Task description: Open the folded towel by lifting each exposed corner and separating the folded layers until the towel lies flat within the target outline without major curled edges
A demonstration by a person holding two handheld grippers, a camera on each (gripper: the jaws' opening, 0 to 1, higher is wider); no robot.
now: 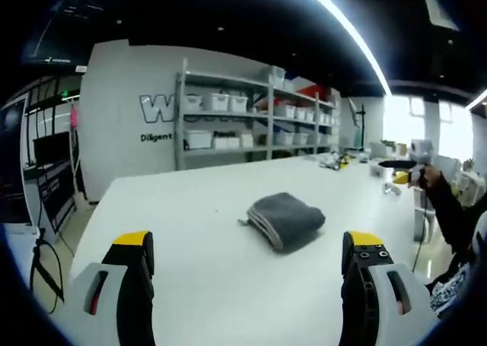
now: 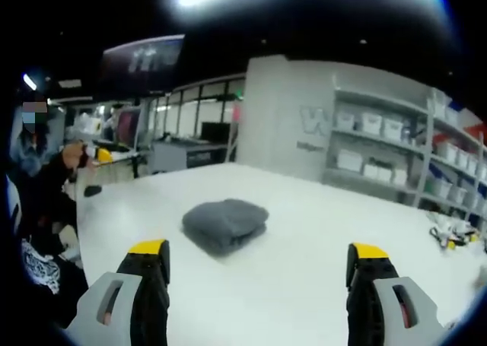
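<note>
A white surface [image 1: 198, 232] is carrying a folded grey towel [image 1: 287, 219], long axis running 10 to 4 o'clock. Both the left claw [image 1: 247, 264] and right claw [image 2: 259, 274] are gaping wide, holding nothing.

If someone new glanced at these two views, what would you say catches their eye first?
Probably the folded grey towel lying alone in the middle of the white table, its layered edges showing in the left gripper view. Next, the yellow-tipped jaws of the left gripper and right gripper, both spread wide and short of the towel. Behind stand shelves stacked with white bins.
</note>
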